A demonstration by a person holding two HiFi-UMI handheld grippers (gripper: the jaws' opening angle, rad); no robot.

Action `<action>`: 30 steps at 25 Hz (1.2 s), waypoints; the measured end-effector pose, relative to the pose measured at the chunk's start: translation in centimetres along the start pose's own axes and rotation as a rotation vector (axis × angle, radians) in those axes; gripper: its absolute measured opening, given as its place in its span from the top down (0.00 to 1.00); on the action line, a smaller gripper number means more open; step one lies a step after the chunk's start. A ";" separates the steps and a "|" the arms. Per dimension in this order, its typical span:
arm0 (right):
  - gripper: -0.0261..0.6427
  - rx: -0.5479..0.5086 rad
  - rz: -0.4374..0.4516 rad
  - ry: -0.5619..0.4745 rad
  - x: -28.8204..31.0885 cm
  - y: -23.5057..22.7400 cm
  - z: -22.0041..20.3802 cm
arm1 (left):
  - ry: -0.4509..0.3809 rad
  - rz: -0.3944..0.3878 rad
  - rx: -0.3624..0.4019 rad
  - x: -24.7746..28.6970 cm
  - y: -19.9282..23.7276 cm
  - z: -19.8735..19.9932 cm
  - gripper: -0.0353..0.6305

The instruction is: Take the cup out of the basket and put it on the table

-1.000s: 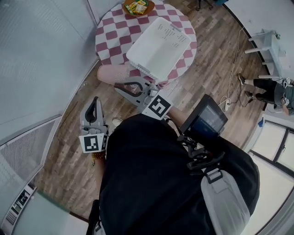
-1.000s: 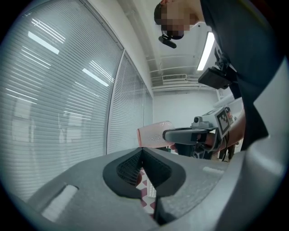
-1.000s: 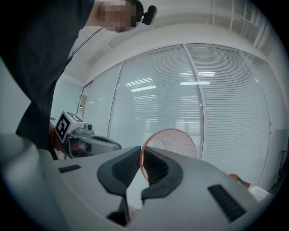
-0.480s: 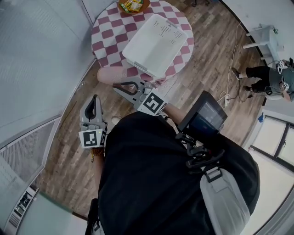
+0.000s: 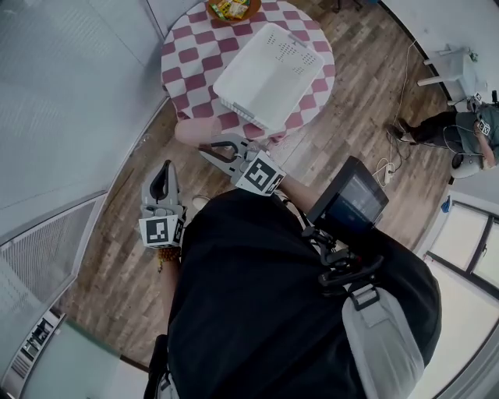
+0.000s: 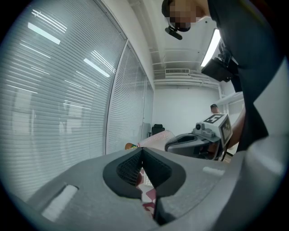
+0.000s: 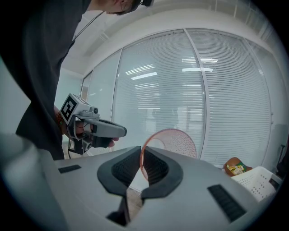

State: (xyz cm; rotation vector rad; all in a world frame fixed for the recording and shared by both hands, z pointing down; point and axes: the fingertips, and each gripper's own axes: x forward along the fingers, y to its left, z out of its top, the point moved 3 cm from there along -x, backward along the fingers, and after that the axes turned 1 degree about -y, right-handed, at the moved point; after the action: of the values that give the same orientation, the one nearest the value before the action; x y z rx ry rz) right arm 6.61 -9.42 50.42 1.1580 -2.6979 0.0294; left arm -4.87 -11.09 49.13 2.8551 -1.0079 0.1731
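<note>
A translucent pink cup (image 5: 192,130) hangs beside the near edge of the round checkered table (image 5: 187,58), over the wooden floor. My right gripper (image 5: 207,147) is shut on its rim; in the right gripper view the thin rim (image 7: 140,163) is pinched between the pads and the cup's body (image 7: 177,141) stands beyond them. The white basket (image 5: 269,74) sits on the table. My left gripper (image 5: 164,170) is lower left of the cup, apart from it, shut and holding nothing; its jaws (image 6: 142,153) meet in the left gripper view.
A bowl of snack packets (image 5: 230,9) stands at the table's far edge. Frosted glass walls with blinds (image 5: 62,101) run along the left. A person (image 5: 468,125) is far right near a white chair (image 5: 456,70). A screen device (image 5: 351,201) hangs at my chest.
Both grippers have sunk a little. The pink cup stays pinched in the right gripper, still beside the table's near edge.
</note>
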 end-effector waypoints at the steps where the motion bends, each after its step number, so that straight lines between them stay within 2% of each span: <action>1: 0.92 0.004 0.000 0.004 0.0 0.0 -0.2 | 0.003 -0.002 0.001 0.0 0.0 -0.1 0.94; 7: 0.92 0.029 0.005 0.015 -0.2 0.4 -0.9 | 0.039 -0.002 -0.003 -0.1 -0.2 -1.0 0.94; 11: 0.92 0.030 0.005 0.018 -0.2 0.6 -1.0 | 0.012 -0.013 0.000 0.2 -0.4 -1.0 0.94; 30: 0.93 0.050 -0.008 0.068 -0.2 0.6 -2.2 | 0.082 -0.065 -0.030 1.4 -0.5 -3.4 0.94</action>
State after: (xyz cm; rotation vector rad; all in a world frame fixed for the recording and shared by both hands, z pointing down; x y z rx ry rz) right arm 6.68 -8.65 52.62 1.1600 -2.6476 0.1337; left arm -3.70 -11.05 52.62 2.8240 -0.8930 0.2638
